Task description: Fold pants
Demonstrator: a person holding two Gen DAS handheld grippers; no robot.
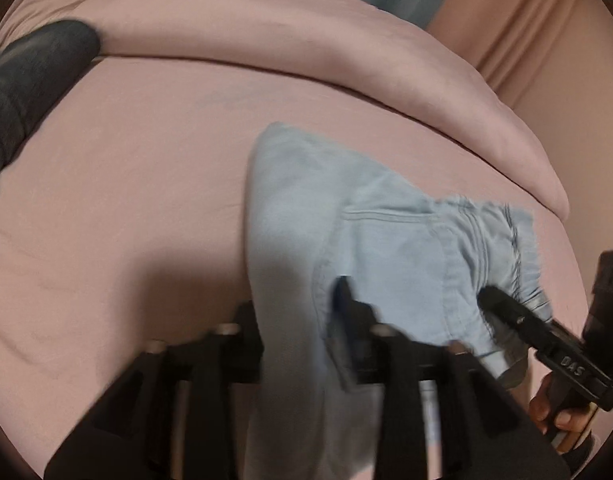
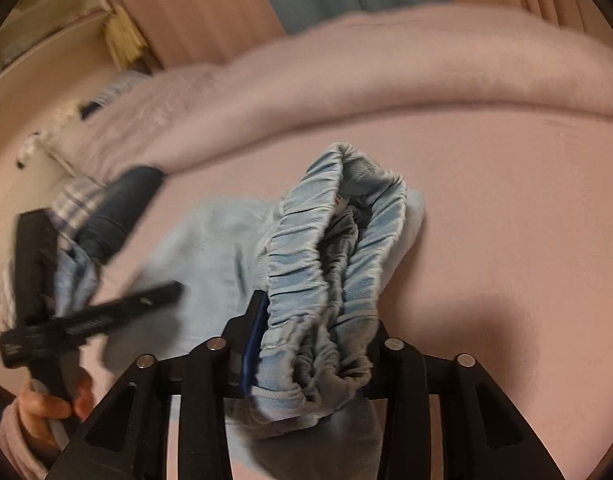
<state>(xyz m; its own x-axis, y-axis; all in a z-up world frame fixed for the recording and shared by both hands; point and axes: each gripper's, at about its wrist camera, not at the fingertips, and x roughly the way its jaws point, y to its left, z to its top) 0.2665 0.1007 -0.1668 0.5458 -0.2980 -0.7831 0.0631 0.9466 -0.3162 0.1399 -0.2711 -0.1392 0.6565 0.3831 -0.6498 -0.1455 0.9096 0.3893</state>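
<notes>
Pants [image 1: 386, 248], light blue, soft and limp, are held up over the pink bed [image 1: 146, 200]. Left tool [image 1: 302, 312] is clamped on a leg fold, right tool [image 2: 310, 336] on the elastic waistband [image 2: 302, 240]. Best gripped at bunched waistband and hems; sagging is likely.

Both grippers, right gripper [image 2: 312, 320] and left gripper [image 1: 298, 312], are matte black with silver screw heads; one finger [image 1: 562, 354] reads "DAS". Bare-skinned hand [image 2: 46, 404].
</notes>
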